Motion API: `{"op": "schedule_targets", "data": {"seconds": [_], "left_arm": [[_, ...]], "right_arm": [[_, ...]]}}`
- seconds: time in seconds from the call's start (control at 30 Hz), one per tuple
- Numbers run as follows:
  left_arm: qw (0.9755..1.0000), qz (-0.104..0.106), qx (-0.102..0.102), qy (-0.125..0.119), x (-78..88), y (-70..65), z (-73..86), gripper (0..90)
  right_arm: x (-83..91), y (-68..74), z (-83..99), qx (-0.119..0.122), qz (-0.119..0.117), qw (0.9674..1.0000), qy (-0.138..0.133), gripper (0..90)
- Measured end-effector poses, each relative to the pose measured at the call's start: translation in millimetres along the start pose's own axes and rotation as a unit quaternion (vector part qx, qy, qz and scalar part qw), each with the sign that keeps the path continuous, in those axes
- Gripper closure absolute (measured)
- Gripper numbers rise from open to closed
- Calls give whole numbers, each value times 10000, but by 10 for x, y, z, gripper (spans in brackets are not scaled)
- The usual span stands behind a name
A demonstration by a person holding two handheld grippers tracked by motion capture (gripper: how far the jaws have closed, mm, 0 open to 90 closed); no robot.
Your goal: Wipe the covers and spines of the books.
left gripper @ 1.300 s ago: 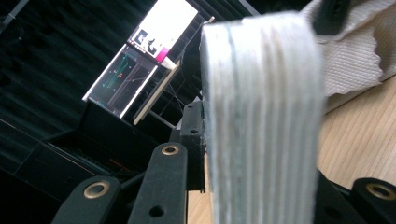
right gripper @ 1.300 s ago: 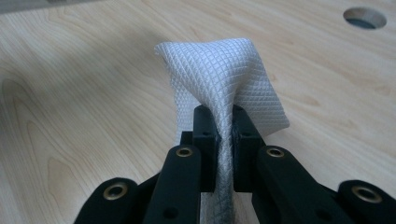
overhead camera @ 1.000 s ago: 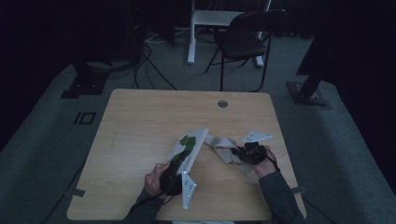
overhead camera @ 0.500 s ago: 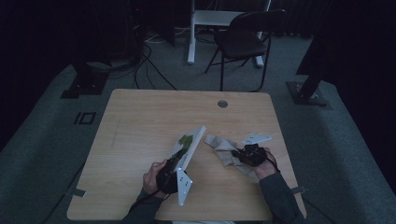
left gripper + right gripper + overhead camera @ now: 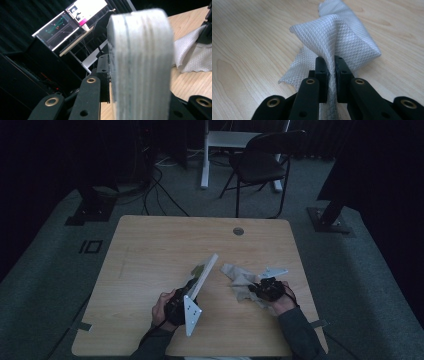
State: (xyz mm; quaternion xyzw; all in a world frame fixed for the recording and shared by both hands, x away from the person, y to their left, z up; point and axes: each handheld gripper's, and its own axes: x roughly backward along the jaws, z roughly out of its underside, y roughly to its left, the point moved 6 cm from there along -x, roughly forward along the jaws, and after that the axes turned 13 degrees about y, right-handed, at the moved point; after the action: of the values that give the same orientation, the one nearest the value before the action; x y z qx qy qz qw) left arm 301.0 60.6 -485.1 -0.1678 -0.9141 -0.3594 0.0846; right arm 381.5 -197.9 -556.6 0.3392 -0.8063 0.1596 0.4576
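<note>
The left gripper (image 5: 140,100) is clamped on the edge of a stiff, thick board (image 5: 202,276), tilted above the table (image 5: 150,250). The right gripper (image 5: 330,72) pinches the soft, light cloth (image 5: 337,37) beside it; a fold gives good hold.

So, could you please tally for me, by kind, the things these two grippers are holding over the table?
Boards: 1, a pale flat board clamped on edge in the left gripper.
Cloths: 1, a white waffle-textured cloth pinched in the right gripper, the rest trailing on the table.
Total: 2 things held.
</note>
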Motion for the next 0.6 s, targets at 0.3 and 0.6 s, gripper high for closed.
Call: {"op": "schedule_targets", "data": {"seconds": [0.3,0.6], "left_arm": [[9991,215,372,42,-35,58,49,767],[9967,430,677,121,-82,100,115,767]], "right_arm": [[-71,1,71,-12,21,9999,141,807],[-117,7,97,-24,42,9998,186,763]]}}
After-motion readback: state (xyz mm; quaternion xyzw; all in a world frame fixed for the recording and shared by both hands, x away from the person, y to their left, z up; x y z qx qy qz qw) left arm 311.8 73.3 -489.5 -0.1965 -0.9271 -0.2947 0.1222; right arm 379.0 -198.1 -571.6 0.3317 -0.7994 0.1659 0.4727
